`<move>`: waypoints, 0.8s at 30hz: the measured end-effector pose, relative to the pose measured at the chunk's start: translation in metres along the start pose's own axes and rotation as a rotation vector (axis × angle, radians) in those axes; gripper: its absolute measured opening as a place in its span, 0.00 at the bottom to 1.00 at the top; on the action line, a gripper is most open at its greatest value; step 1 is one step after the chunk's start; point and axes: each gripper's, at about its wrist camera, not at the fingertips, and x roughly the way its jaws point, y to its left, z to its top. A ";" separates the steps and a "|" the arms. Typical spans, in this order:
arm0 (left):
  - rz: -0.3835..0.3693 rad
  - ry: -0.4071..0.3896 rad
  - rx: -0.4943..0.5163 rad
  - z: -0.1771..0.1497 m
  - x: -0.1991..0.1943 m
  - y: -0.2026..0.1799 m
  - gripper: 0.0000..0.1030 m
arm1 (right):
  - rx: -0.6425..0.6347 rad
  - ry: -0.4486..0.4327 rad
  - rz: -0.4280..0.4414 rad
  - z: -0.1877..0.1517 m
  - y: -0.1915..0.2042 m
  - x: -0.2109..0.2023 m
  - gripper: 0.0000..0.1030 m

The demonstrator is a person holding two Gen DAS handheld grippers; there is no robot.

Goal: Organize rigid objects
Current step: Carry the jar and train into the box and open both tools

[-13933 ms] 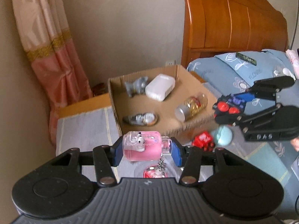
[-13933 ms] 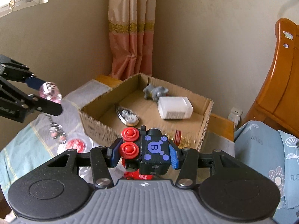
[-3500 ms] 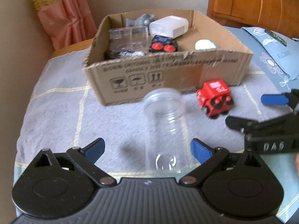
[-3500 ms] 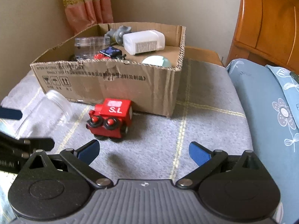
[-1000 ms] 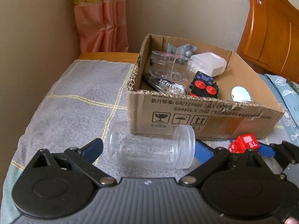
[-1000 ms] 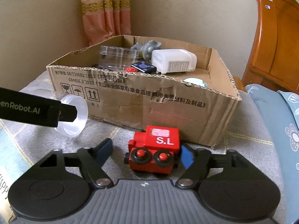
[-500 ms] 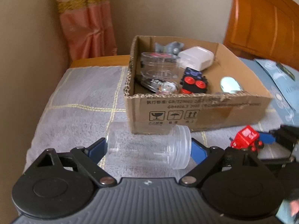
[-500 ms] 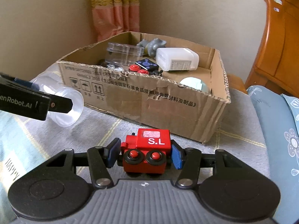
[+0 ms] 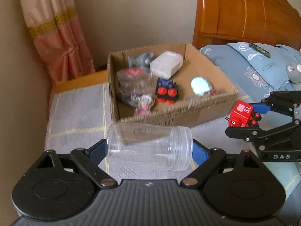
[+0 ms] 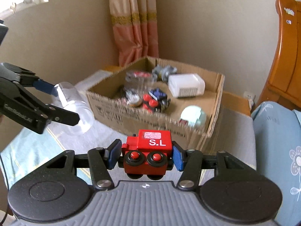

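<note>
Transport of two last items toward the cardboard box [image 9: 188,111] is judged to be the step in hand. A clear plastic jar [image 9: 148,146] is held lengthwise across the lower centre of the left wrist view, clamped end to end by the left gripper [image 9: 149,149]. A red toy train [image 10: 148,150] marked "S.L" is pinched at its sides by the right gripper [image 10: 144,153], low in the centre of the right wrist view. Both are seen above the grey checked cloth [image 9: 75,116], short of the box's near wall. Free floor inside is seen only between the pale green egg-shaped item [image 10: 193,115] and the white container [image 10: 185,87]. Each load would best be carried over the rim and lowered there before release; the smooth jar may roll.
</note>
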 end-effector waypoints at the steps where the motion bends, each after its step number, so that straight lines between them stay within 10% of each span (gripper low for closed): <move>1: 0.004 -0.005 0.006 0.005 0.000 0.000 0.88 | 0.001 -0.009 0.001 0.004 -0.001 -0.002 0.59; 24: 0.028 -0.050 0.016 0.052 0.039 -0.001 0.93 | 0.032 -0.041 -0.100 0.081 -0.049 0.030 0.59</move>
